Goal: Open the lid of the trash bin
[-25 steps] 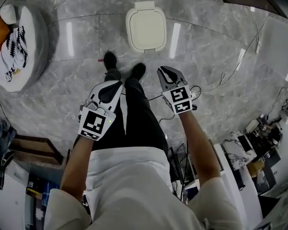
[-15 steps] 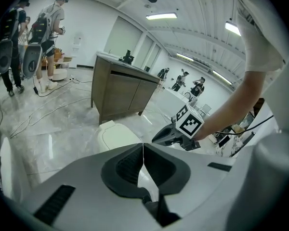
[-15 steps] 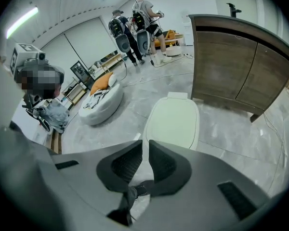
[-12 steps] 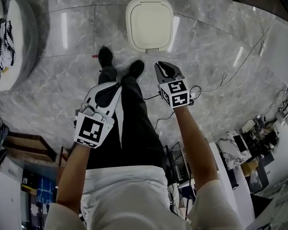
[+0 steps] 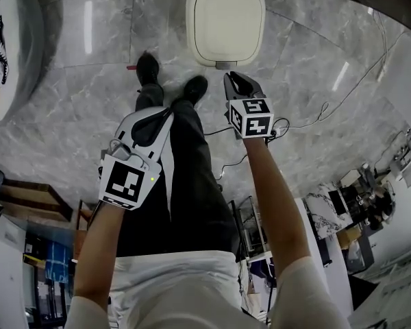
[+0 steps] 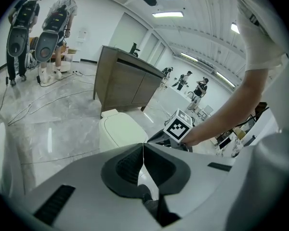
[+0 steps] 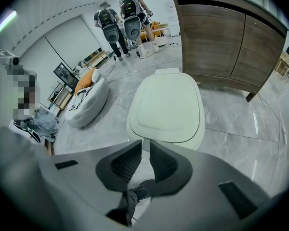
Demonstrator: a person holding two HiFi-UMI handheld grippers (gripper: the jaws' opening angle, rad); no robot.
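While the left tool (image 5: 166, 117) hangs closed and empty beside the person's legs (image 5: 192, 163), the nearer right tool (image 5: 231, 81), jaws slightly parted on nothing, points at the unopened trash bin (image 5: 225, 20) on the floor (image 5: 315, 53) directly ahead.

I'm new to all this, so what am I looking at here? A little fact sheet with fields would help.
Bin: cream trash bin on the grey marble floor, lid closed
Left gripper: jaws together, empty, held back from the bin
Right gripper: jaws slightly apart, empty, pointed at the bin, not touching it
Behind the bin: wooden cabinet
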